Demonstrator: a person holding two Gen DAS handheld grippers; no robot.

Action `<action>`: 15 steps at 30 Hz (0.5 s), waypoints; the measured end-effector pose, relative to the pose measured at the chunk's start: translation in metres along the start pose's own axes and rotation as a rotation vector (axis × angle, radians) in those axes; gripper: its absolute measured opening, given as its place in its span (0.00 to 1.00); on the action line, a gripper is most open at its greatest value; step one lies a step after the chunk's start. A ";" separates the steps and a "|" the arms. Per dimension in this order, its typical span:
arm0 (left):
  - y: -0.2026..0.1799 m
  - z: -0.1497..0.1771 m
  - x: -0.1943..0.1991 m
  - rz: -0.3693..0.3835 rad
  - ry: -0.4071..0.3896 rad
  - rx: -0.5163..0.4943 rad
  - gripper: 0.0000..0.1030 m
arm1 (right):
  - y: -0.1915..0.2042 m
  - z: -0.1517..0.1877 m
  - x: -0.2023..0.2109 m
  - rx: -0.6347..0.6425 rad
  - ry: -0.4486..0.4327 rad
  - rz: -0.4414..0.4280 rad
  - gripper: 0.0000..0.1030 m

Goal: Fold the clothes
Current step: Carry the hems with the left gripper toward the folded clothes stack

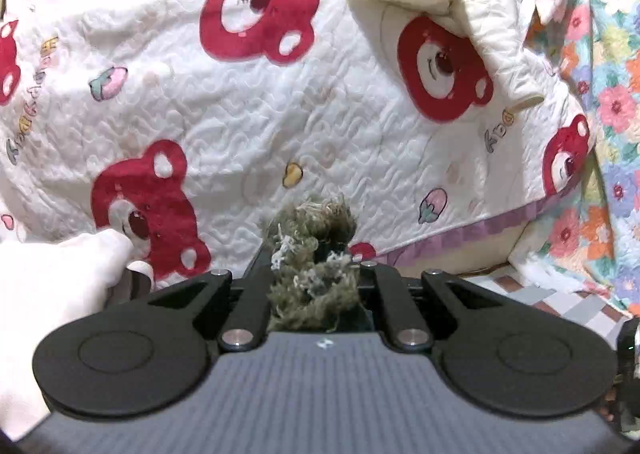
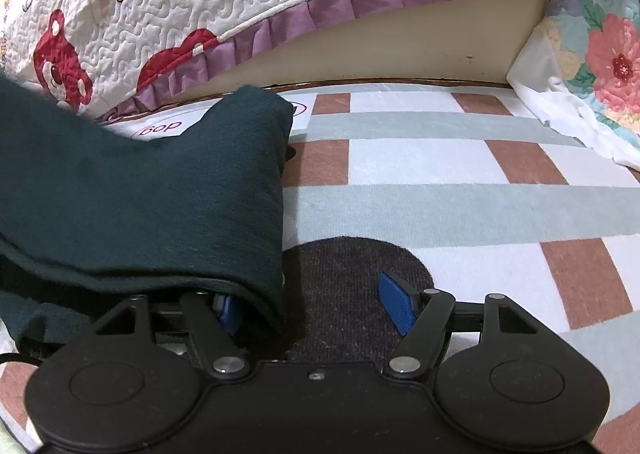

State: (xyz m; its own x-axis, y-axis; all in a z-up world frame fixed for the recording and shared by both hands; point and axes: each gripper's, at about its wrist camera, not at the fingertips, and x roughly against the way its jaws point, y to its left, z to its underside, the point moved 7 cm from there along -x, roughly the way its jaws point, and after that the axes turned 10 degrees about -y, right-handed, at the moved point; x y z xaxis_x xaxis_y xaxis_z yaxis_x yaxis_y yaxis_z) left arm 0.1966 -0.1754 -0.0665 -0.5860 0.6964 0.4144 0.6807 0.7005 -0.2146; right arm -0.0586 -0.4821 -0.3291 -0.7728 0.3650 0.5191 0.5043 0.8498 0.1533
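In the left wrist view my left gripper is shut on a clump of fuzzy olive-and-white cloth, which bunches up between the fingers and hides their tips. In the right wrist view a dark green garment lies folded over at the left. Its lower edge drapes over the left finger of my right gripper. That gripper is open, and its blue right pad is bare. Between the fingers lies a dark brownish rounded piece of fabric, flat on the checked sheet.
A white quilt with red bears and a purple frill rises just ahead. A floral blanket lies at the right. A white-gloved hand is at the left. A paper label lies by the garment.
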 end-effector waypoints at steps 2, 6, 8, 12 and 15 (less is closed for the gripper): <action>0.023 0.030 -0.007 -0.038 0.121 0.070 0.10 | 0.000 0.000 0.000 0.001 -0.003 -0.003 0.72; 0.067 0.090 -0.017 -0.113 0.362 0.209 0.12 | -0.001 0.001 0.001 0.003 -0.008 -0.009 0.72; 0.085 0.114 -0.020 -0.148 0.464 0.263 0.13 | -0.001 0.001 0.001 0.003 -0.010 -0.010 0.72; 0.081 0.108 -0.013 -0.184 0.436 0.178 0.24 | 0.000 0.002 0.002 0.001 -0.010 -0.004 0.72; 0.078 0.103 -0.007 -0.211 0.415 0.115 0.23 | 0.000 0.002 0.002 0.000 -0.010 0.001 0.72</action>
State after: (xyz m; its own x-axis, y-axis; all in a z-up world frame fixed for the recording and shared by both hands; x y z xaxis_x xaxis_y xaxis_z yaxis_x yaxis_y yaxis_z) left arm 0.2090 -0.1093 -0.1770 -0.4652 0.4323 0.7725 0.4987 0.8490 -0.1748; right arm -0.0610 -0.4807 -0.3294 -0.7762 0.3697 0.5107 0.5053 0.8493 0.1531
